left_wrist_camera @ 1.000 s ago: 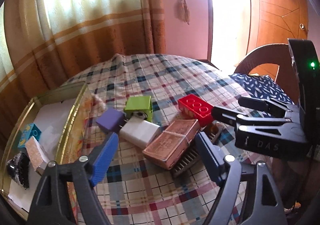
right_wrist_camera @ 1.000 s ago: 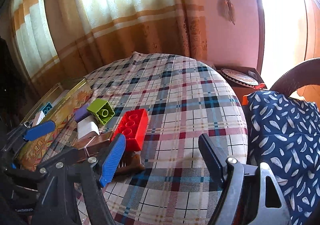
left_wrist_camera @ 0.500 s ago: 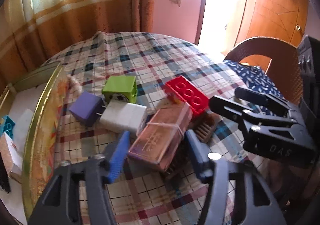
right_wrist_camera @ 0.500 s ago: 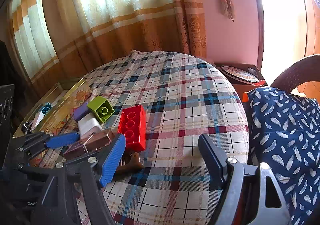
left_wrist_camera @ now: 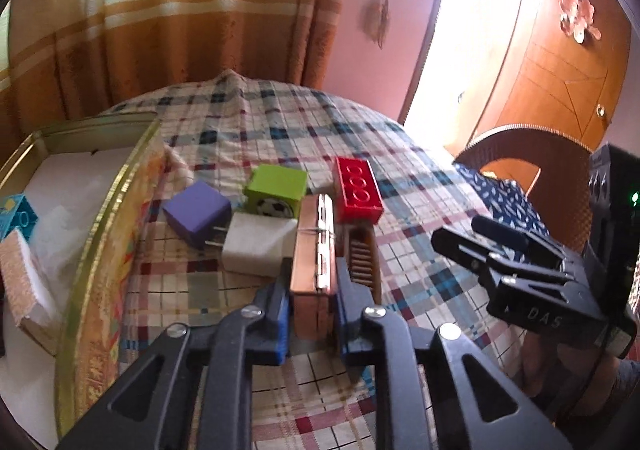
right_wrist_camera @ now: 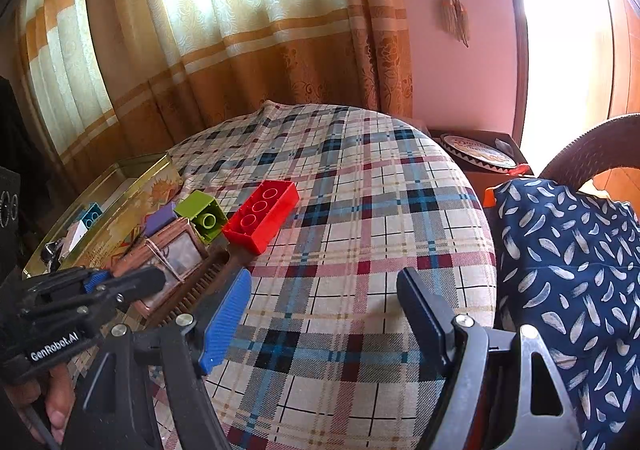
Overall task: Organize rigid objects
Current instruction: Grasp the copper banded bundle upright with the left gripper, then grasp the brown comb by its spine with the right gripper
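Note:
My left gripper (left_wrist_camera: 312, 306) is shut on a brown card box (left_wrist_camera: 314, 250) bound with a rubber band, held on edge; it also shows in the right wrist view (right_wrist_camera: 168, 258). Around it lie a white charger (left_wrist_camera: 258, 248), a purple charger (left_wrist_camera: 198, 213), a green block (left_wrist_camera: 276, 191), a red brick (left_wrist_camera: 357, 189) and a brown comb (left_wrist_camera: 362, 256). My right gripper (right_wrist_camera: 324, 314) is open and empty over the plaid cloth, right of the pile; the red brick (right_wrist_camera: 262, 215) lies ahead of it.
A gold tin box (left_wrist_camera: 108, 217) at the left holds a blue block (left_wrist_camera: 16, 215), a pale box (left_wrist_camera: 24, 286) and white paper. The round table's plaid cloth (right_wrist_camera: 360, 209) extends behind the pile. A chair with a blue patterned cushion (right_wrist_camera: 568, 250) stands at the right.
My left gripper has moved in and closed on the brown card box, turning it up on edge. My right gripper has stayed open and barely moved.

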The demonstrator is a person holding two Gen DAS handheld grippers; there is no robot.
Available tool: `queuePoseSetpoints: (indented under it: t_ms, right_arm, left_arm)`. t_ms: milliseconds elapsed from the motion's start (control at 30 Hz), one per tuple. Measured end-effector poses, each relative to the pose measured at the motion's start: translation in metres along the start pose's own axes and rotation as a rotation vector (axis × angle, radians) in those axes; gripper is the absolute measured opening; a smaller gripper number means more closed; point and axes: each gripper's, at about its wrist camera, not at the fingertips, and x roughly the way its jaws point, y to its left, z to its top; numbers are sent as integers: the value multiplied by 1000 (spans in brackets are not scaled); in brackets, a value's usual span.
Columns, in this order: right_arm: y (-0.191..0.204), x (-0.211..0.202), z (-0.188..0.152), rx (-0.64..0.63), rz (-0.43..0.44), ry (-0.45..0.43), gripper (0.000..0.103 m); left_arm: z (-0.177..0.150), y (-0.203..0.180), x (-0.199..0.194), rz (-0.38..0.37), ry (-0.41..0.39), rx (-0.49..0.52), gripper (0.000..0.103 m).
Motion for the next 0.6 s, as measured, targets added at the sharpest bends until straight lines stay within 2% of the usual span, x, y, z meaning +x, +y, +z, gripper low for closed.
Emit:
queuePoseSetpoints:
  t_ms: [100,267,400,600]
  right_arm:
    - [8,3,4,-39,13,30,77]
    - [26,-1,15,-78,40,29,77]
    - [36,3,18,-71,74,57,77]
    - [58,24,11,-89,89,136,77]
  left_arm:
    - [0,6,-5,14,-31,-27,16]
    - [0,10,-15,65,-96,-38,16]
    - [-2,8,-28,108,-169,-29,16]
    - [0,14,-27,118,-157,-53,16]
